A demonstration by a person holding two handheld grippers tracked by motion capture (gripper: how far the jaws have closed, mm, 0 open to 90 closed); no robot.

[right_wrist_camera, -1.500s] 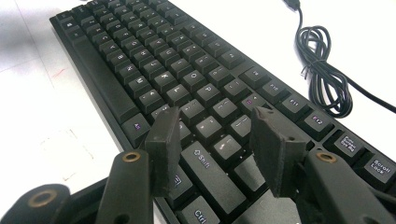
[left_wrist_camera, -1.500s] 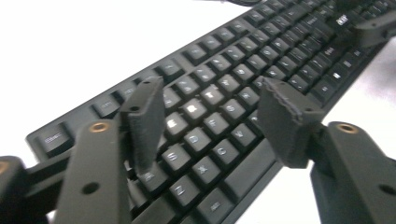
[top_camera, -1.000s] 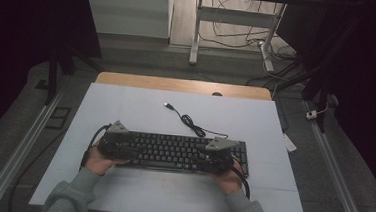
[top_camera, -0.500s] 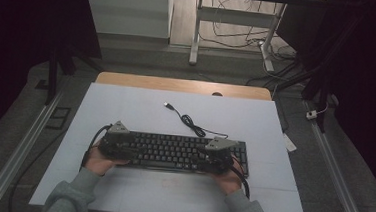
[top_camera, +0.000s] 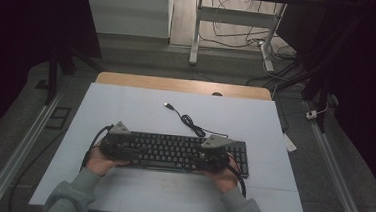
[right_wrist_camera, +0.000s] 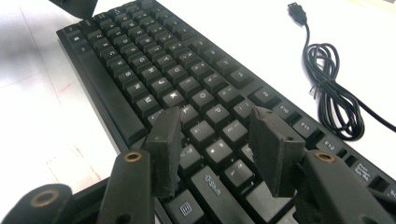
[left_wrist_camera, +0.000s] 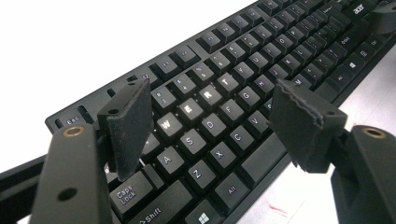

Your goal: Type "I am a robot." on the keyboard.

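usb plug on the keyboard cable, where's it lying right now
In the high view the usb plug lies loose on the white table, beyond the keyboard, just past the bundled cable.

We're looking down the left gripper (left_wrist_camera: 212,126) at a black keyboard (left_wrist_camera: 243,88) lying on the white table (left_wrist_camera: 84,42). The jaws stand wide apart over the letter keys, nothing between the pads, with W, E, R, S, D, X and C showing in the gap. Esc sits at the keyboard's near corner, Caps Lock and Shift at the bottom. Far end runs off toward the top right.
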